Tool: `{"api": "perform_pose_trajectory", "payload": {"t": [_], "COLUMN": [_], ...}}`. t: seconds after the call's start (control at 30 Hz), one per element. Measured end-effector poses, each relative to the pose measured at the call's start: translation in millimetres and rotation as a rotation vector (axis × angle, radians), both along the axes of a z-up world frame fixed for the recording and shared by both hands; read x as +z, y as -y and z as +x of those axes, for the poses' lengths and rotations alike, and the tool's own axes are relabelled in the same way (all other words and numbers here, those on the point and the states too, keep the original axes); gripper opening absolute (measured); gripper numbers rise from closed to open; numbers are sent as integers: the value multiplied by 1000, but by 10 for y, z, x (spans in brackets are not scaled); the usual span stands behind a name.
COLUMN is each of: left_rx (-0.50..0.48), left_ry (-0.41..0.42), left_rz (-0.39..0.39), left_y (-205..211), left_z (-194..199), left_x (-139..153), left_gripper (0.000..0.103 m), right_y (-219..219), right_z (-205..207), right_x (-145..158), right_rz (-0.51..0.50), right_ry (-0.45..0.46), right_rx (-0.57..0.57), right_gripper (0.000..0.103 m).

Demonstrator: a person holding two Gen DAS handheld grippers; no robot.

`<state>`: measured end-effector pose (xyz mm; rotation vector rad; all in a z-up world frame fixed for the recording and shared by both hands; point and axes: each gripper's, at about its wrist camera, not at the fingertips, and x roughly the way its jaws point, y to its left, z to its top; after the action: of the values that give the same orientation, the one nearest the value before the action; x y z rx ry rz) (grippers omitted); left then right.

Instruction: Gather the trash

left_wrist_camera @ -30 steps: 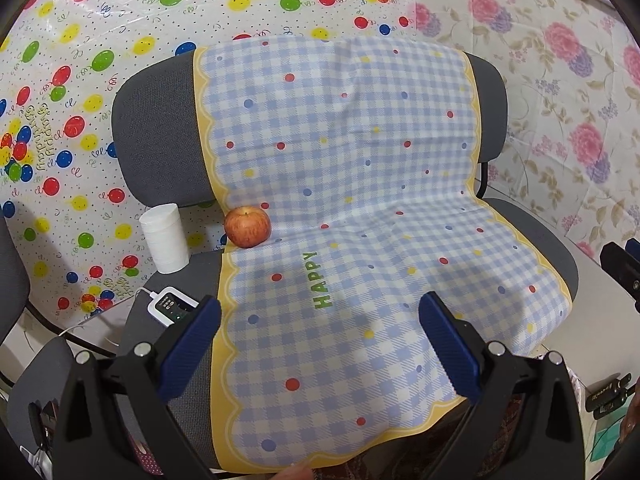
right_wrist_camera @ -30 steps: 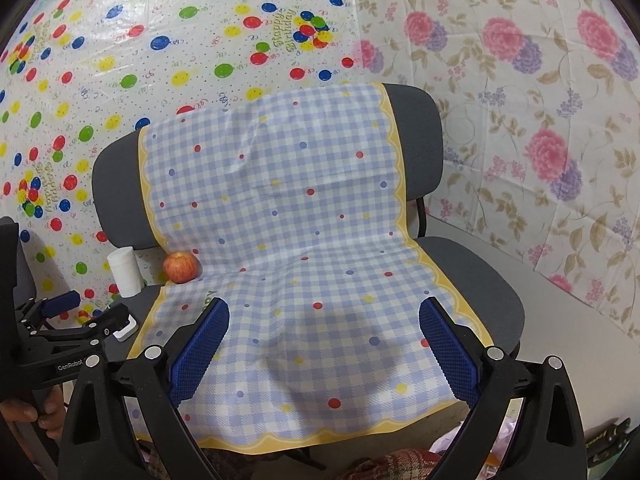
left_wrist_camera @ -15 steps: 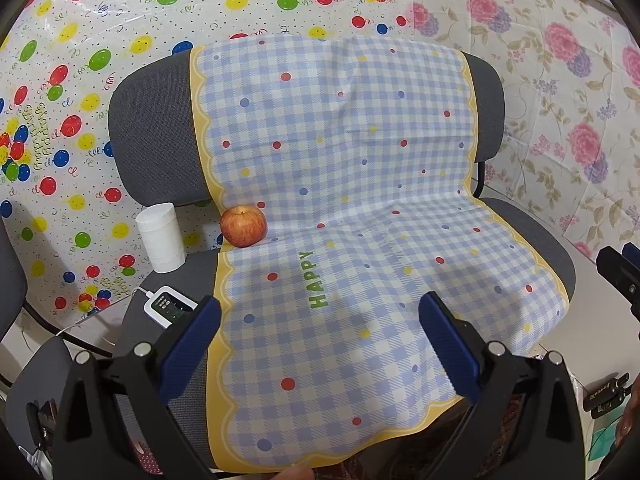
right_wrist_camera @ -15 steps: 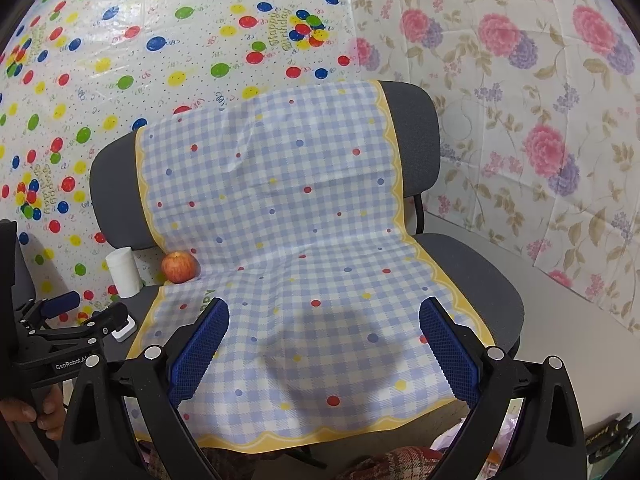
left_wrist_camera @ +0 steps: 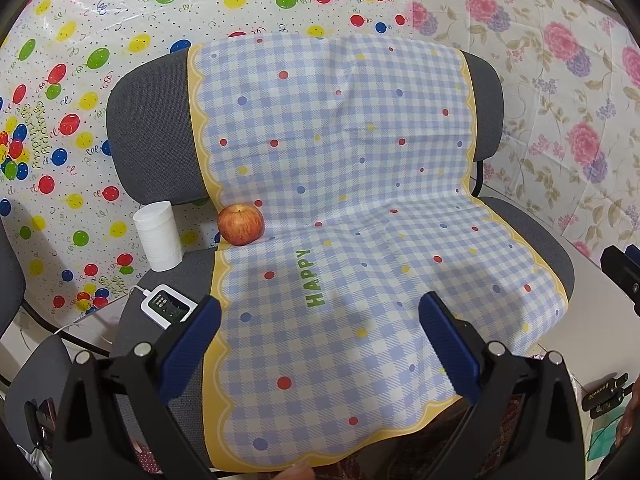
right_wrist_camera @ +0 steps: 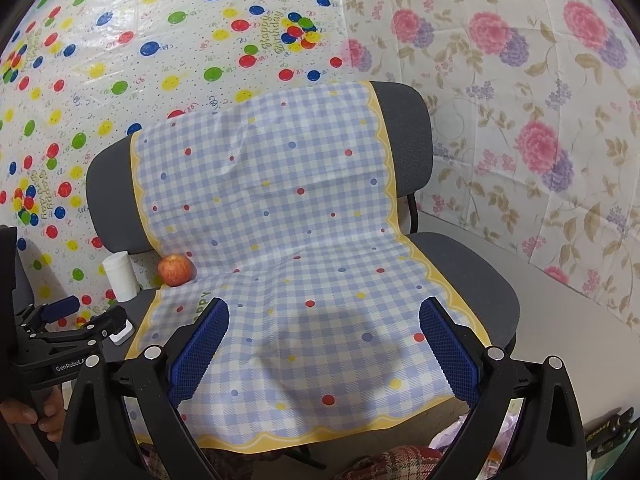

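A grey chair [left_wrist_camera: 152, 132] is draped with a blue checked cloth [left_wrist_camera: 360, 208] marked "HAPPY". A red apple [left_wrist_camera: 240, 224] sits at the cloth's left edge by the backrest; it also shows in the right wrist view [right_wrist_camera: 175, 270]. A white paper cup [left_wrist_camera: 157, 235] stands left of it on the seat, also in the right wrist view [right_wrist_camera: 120, 276]. My left gripper [left_wrist_camera: 320, 322] is open and empty above the seat's front. My right gripper [right_wrist_camera: 322, 326] is open and empty, farther back from the chair. The left gripper also shows at the right view's left edge [right_wrist_camera: 68, 320].
A small white device [left_wrist_camera: 168, 307] with a cable lies on the seat's front left corner. A balloon-print sheet [left_wrist_camera: 60, 92] and floral wallpaper [right_wrist_camera: 540, 120] cover the walls behind. A second grey chair [left_wrist_camera: 28, 376] shows at lower left.
Both grippers have shifted slightly; the chair sits a little more to the left in both views. Nothing was gripped or released.
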<state>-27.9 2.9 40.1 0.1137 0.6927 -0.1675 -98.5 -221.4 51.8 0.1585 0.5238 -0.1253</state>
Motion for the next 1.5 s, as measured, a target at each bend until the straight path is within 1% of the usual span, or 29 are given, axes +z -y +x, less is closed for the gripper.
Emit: {"api": "perform_pose_trajectory", "payload": {"t": [1.1,1.5], "left_rx": [8,15], "left_ry": [-1,1], "left_rz": [-1,10], "left_y": [54,38], "left_z": [-44,4], "left_x": [26,21], "left_gripper": [96,96], "right_y": [63,87], "right_z": [-21,-29], "right_x": [-18,-36], "right_rz": [8,7], "right_ry": [-4,-4], "right_rx": [-10,-11], "right_gripper": [95,95]}}
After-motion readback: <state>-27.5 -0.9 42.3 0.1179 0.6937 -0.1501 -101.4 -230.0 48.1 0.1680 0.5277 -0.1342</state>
